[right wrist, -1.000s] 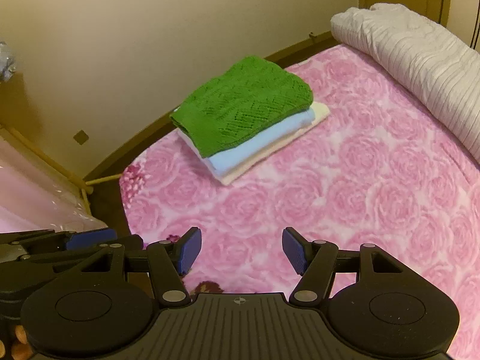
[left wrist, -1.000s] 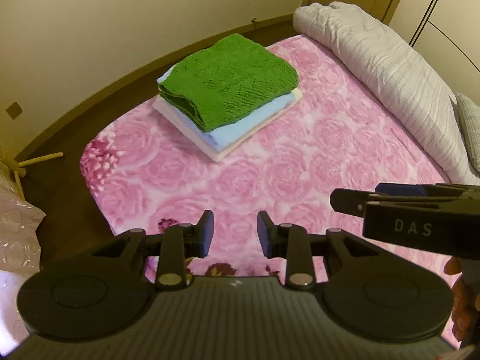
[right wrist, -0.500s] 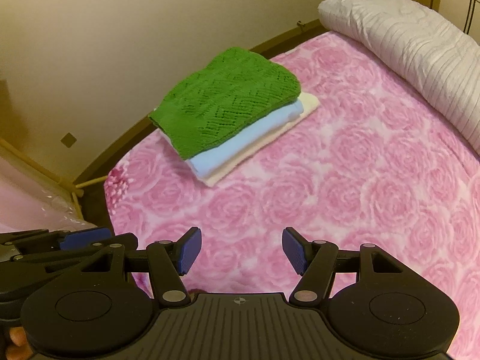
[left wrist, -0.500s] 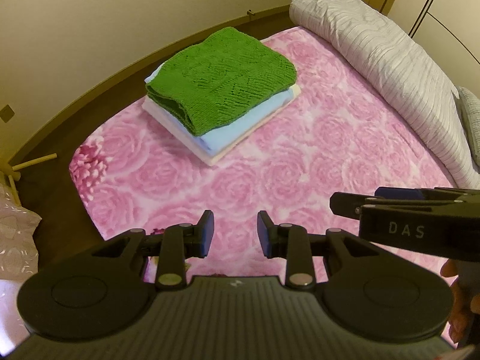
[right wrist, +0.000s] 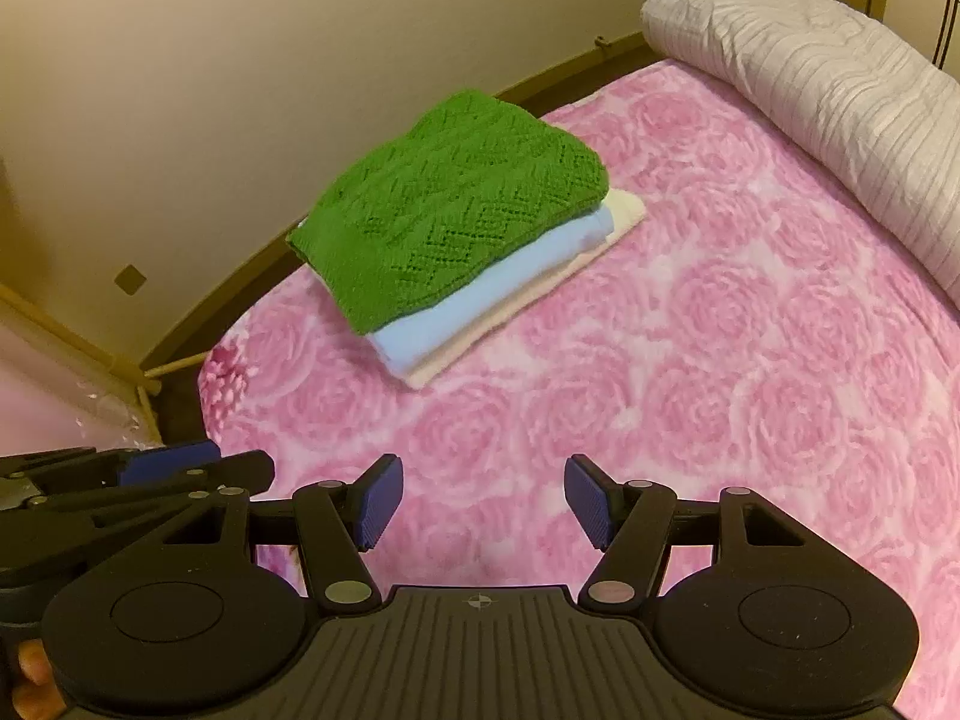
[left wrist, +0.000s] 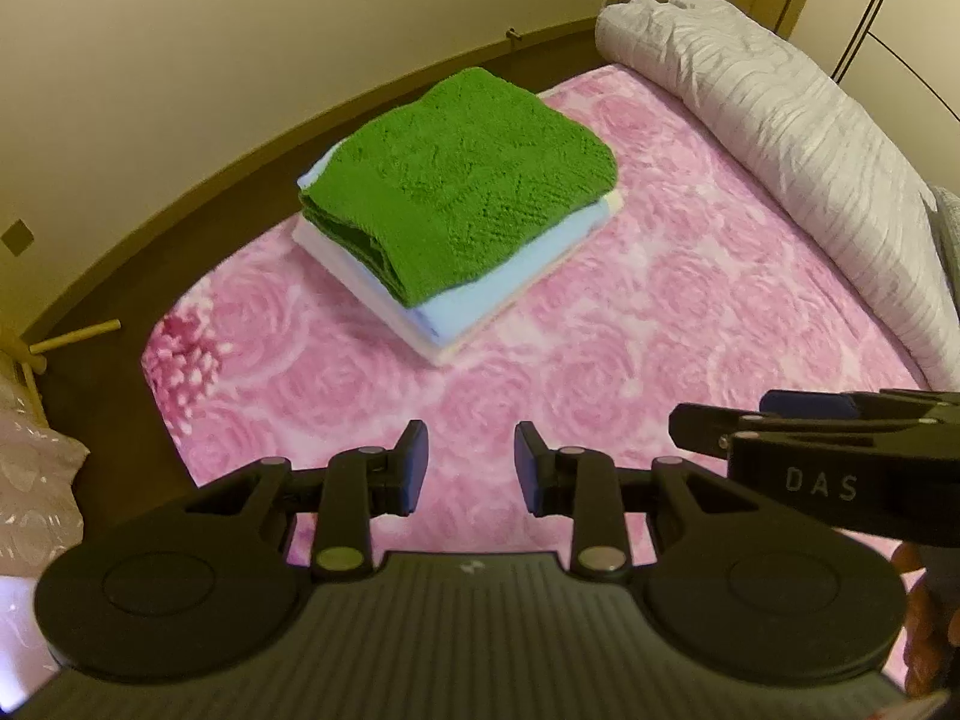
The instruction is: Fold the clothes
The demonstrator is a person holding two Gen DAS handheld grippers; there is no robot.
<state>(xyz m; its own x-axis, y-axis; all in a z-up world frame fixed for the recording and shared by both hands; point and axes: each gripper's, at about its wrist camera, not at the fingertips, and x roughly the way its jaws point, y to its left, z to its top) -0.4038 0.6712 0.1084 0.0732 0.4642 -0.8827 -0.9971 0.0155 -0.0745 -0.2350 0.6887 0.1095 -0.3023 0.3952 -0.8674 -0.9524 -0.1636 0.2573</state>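
Stack: folded clothes on bed, well ahead of the fingers.
Left gripper: fingers apart, empty.
Right gripper: fingers apart, empty.

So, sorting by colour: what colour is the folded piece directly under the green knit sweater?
Light blue folded garment, clearest in the right wrist view.

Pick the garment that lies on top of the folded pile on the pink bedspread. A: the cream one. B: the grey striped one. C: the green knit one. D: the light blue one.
C: the green knit garment covers the top of the pile, with the light blue garment under it and the cream garment lowest.
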